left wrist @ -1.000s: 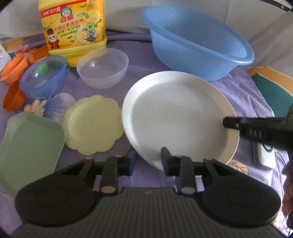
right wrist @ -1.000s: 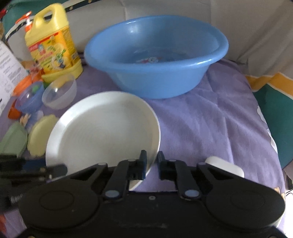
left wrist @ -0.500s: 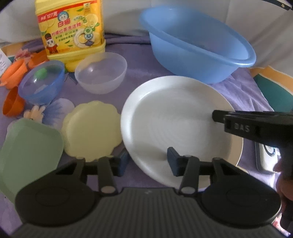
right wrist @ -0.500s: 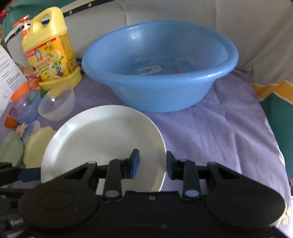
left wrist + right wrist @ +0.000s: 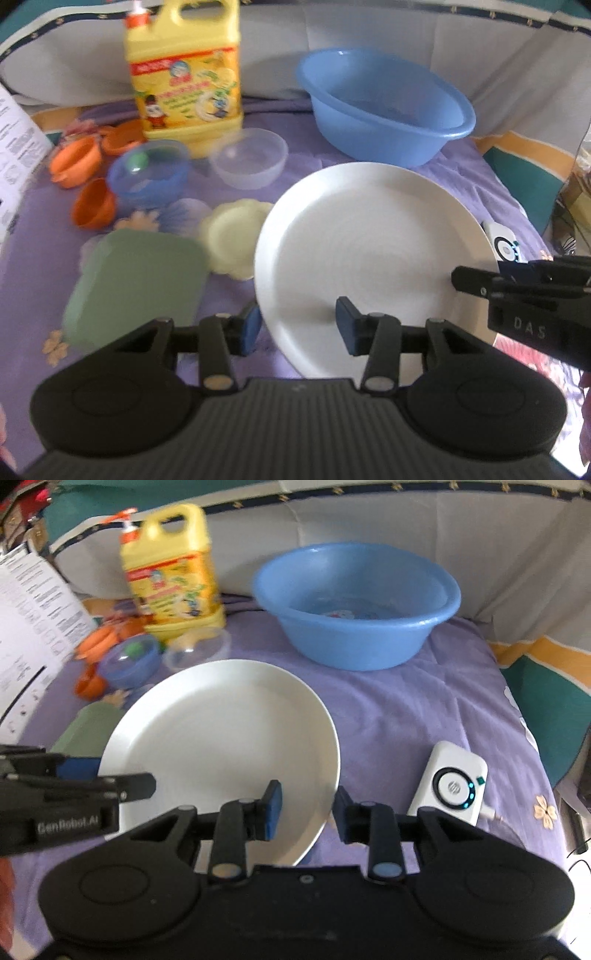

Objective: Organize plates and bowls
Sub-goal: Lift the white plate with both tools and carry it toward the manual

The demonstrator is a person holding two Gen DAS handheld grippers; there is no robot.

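Observation:
A large white plate lies on the purple cloth; it also shows in the right wrist view. My left gripper is open, its jaws straddling the plate's near left rim. My right gripper is open, its jaws straddling the plate's near right rim. A green square plate, a pale yellow scalloped plate, a clear bowl and a blue bowl with a green bit inside lie to the left.
A big blue basin stands behind the plate, also in the right wrist view. A yellow detergent jug stands back left, with orange cups beside it. A white device lies right of the plate.
Both grippers have opened wider and pulled back and up; the right gripper, shut on the plate's rim a second ago, has let it go. The plate stays on the cloth.

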